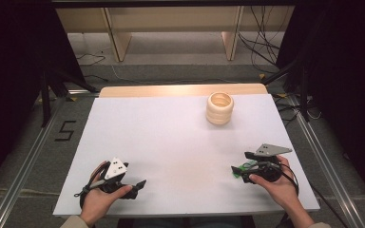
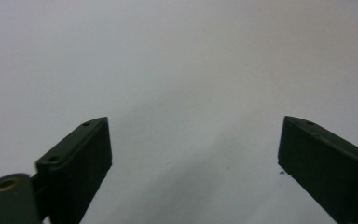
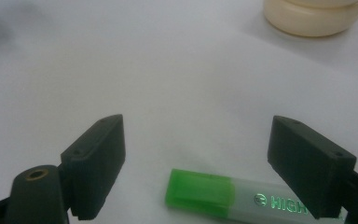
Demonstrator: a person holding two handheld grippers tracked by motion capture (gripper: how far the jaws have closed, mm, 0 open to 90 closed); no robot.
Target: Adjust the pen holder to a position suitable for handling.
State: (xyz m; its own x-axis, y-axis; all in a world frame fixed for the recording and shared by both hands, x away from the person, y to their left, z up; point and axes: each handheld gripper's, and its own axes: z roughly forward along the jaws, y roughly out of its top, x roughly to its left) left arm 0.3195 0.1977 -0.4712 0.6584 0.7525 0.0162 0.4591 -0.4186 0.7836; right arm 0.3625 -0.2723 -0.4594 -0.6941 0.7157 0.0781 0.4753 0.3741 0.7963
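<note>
rested idle at the near left of the table, left gripper with jaws spread wide over bare white surface and nothing between them; best left there, out of the way. farther right, at the near right edge, lay the highlighter, green cap pointing left in the right gripper view, clear body running off under the right-hand jaw. hung low over it, right gripper, jaws wide apart and not pressing on anything; pen sat between and slightly below the pads, slanted across the gap rather than square to it. judged as the pickup step, not yet gripped. advice for that step: turned the wrist so the pads faced the long sides of the barrel, lowered until the pads flanked the body just behind the cap, closed slowly so the round barrel did not roll or squirt out, then lifted straight. stood far right and well apart at the back, the cup, a ribbed cream holder, open mouth up; likely the pen's destination, needing a near-upright tilt before release.
</note>
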